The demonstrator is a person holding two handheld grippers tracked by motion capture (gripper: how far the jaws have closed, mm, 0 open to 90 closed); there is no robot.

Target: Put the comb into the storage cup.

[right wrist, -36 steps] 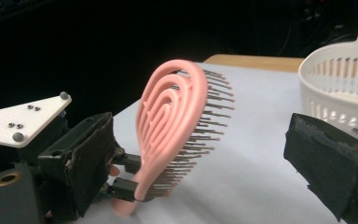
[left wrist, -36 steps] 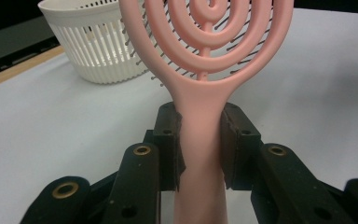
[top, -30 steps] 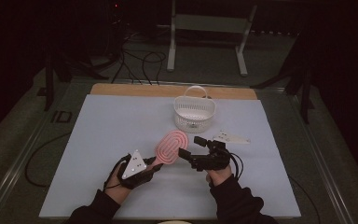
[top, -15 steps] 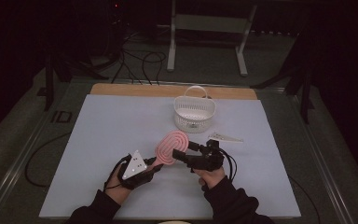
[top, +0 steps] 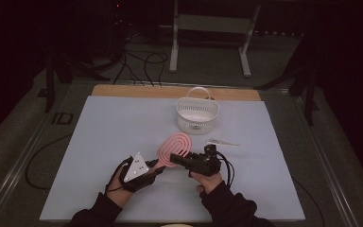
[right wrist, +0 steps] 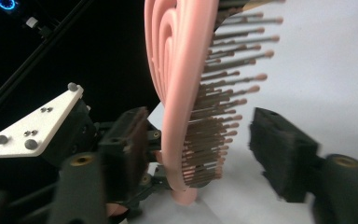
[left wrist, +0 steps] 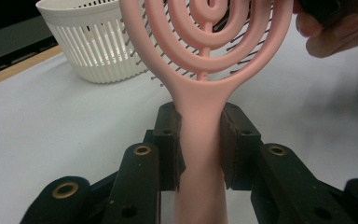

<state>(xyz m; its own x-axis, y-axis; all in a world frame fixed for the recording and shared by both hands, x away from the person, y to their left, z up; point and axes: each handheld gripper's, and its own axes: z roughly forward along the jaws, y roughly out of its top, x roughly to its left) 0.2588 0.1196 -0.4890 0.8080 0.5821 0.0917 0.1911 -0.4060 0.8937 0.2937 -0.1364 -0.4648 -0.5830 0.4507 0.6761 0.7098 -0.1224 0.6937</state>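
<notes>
Over the near middle of the desk [top: 99,142], the left hand-held gripper [left wrist: 200,135] clamped a pink hairbrush [top: 172,149] by its handle while the right hand-held gripper [right wrist: 200,144], jaws just closing, straddled its head untouching, where springy bristles could make the grip slip.

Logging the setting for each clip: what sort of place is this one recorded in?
Likely a lab or studio recording bench, not a home: a table under a plain pale sheet, loose cables on the dark floor behind it, a metal stand, and tracked grippers handling a pink hairbrush.
</notes>
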